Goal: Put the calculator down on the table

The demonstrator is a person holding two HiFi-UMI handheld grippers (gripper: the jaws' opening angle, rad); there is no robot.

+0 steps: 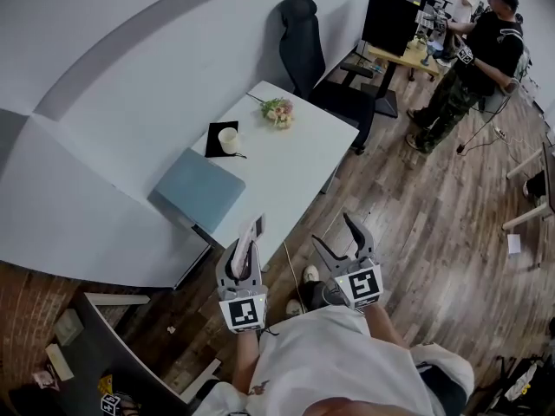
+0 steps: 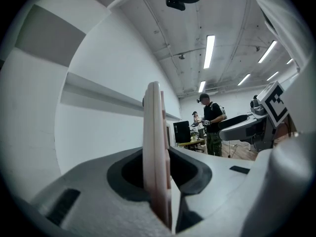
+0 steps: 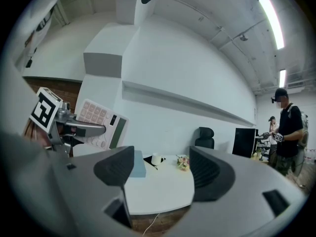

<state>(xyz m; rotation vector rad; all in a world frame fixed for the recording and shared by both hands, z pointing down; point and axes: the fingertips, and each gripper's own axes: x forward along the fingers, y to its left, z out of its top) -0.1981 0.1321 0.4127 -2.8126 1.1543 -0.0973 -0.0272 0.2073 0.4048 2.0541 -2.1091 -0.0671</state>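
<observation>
Left gripper point(image 1: 244, 254) nearest, jaws narrow and clamped on calculator point(image 2: 154, 132); right gripper point(image 1: 334, 232) beside it, jaws wide, nothing between.
White table point(image 1: 295, 163) ahead. Calculator held on edge, up in the air at the table's near edge, not on the top. Black office chair point(image 1: 303, 50) at far end. Blue pad point(image 1: 201, 189) on near left corner; white cup point(image 1: 228, 139) on black mat along left edge; small flower bunch point(image 1: 277, 111) near far corner.
</observation>
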